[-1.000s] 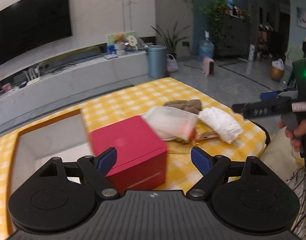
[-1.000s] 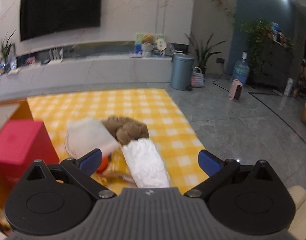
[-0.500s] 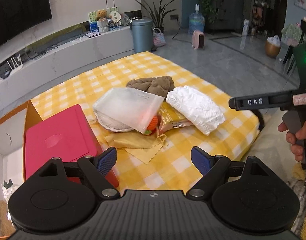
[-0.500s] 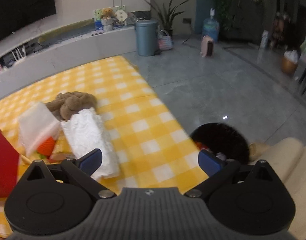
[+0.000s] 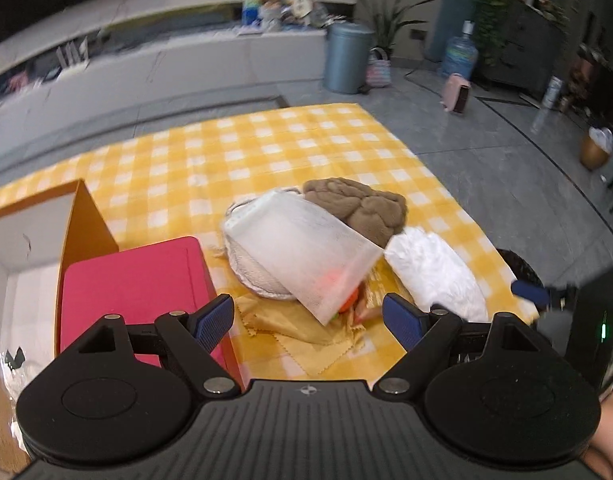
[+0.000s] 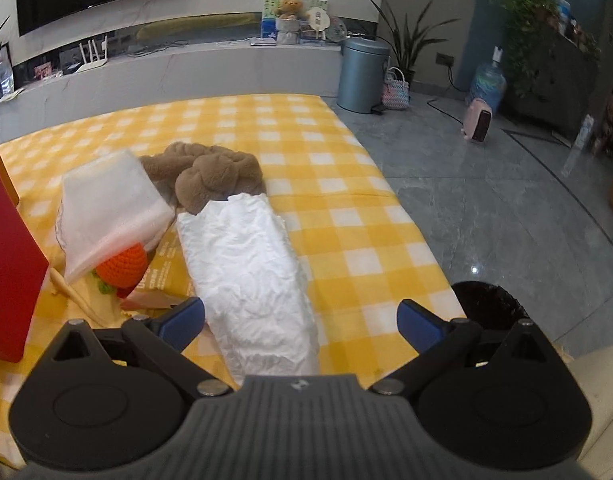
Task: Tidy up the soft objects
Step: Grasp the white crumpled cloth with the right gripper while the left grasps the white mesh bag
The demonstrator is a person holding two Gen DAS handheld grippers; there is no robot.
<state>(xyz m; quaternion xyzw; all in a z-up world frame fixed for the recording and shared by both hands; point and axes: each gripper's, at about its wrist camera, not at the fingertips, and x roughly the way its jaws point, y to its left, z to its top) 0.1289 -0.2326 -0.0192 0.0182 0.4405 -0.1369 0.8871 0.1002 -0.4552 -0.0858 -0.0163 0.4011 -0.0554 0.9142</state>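
Fingers of the left gripper and right gripper spread wide, empty. The soft pile (white bundle, brown plush, orange knit toy) lies on the checkered surface, beside a red box.

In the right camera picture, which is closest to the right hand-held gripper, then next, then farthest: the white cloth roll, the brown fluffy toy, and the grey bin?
1. White cloth roll: nearest, lying between the open fingers of the right hand-held gripper.
2. Brown fluffy toy: farther up the table, touching the roll's far end.
3. Grey bin: farthest, on the floor beyond the table.
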